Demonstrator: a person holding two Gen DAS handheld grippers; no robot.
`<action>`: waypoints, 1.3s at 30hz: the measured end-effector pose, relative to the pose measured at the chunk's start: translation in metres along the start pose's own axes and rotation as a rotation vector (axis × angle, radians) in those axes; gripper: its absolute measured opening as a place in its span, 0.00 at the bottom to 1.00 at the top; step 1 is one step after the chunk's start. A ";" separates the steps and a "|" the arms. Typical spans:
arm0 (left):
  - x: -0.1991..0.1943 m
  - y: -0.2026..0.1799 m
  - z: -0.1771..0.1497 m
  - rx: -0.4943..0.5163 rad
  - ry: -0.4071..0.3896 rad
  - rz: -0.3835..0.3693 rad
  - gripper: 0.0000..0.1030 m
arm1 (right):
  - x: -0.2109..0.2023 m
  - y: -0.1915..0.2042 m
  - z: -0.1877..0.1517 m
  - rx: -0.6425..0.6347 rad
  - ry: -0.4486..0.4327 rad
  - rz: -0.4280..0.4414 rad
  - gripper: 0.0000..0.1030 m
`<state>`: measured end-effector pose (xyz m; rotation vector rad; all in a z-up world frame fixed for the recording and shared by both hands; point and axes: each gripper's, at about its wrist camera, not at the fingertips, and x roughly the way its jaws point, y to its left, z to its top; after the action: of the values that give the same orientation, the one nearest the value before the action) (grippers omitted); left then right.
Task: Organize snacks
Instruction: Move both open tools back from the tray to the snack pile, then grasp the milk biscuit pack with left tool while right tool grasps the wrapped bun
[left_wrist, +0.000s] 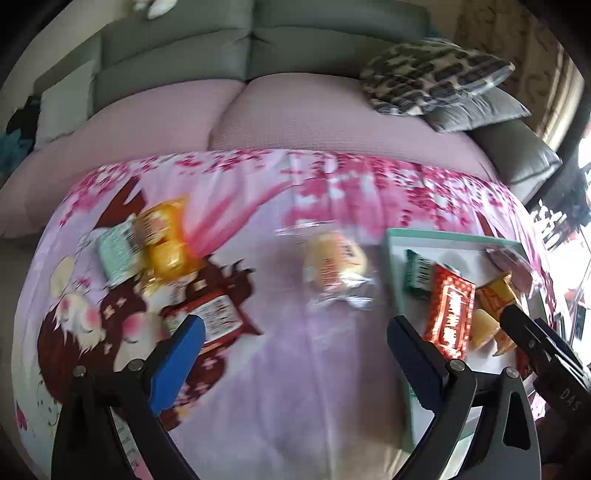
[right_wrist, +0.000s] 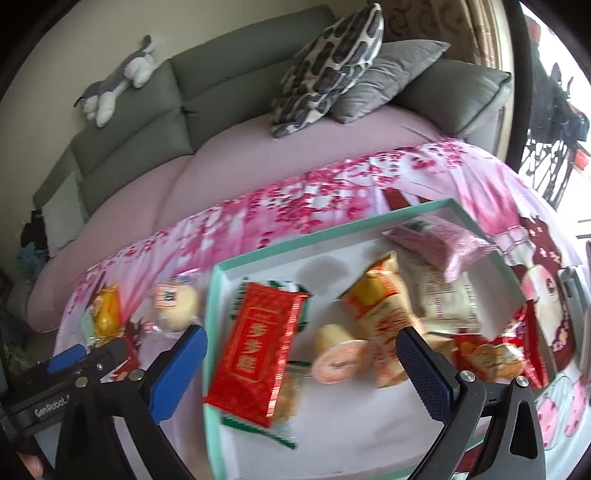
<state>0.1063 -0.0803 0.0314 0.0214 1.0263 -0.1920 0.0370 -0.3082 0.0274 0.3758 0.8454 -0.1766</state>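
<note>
A teal-rimmed white box (right_wrist: 295, 242) lies on the pink cloth and holds several snacks: a red packet (right_wrist: 255, 350), a jelly cup (right_wrist: 338, 356), an orange packet (right_wrist: 384, 314), a pink packet (right_wrist: 439, 242). My right gripper (right_wrist: 301, 363) is open and empty above them. My left gripper (left_wrist: 295, 339) is open and empty over the cloth, left of the box (left_wrist: 454, 236). Loose on the cloth lie a clear-wrapped bun (left_wrist: 334, 266), a yellow packet (left_wrist: 166, 236), a mint packet (left_wrist: 118, 253) and a red-brown packet (left_wrist: 218, 314).
A grey sofa (right_wrist: 221, 81) with a pink seat cover stands behind the table. Two cushions (right_wrist: 332, 66) lie at its right end and a plush toy (right_wrist: 118, 79) on its back. The other gripper shows at the right edge of the left wrist view (left_wrist: 539, 343).
</note>
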 end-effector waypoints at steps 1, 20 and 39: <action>-0.001 0.006 0.000 -0.012 0.001 0.003 0.96 | 0.001 0.006 -0.001 -0.014 0.002 0.003 1.00; -0.005 0.131 -0.018 -0.282 0.039 0.100 0.96 | 0.025 0.122 -0.046 -0.245 0.085 0.139 1.00; 0.046 0.105 -0.002 -0.258 0.118 0.028 0.96 | 0.055 0.124 -0.050 -0.225 0.141 0.126 0.98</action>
<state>0.1452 0.0162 -0.0169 -0.1889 1.1616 -0.0324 0.0755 -0.1747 -0.0126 0.2313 0.9671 0.0634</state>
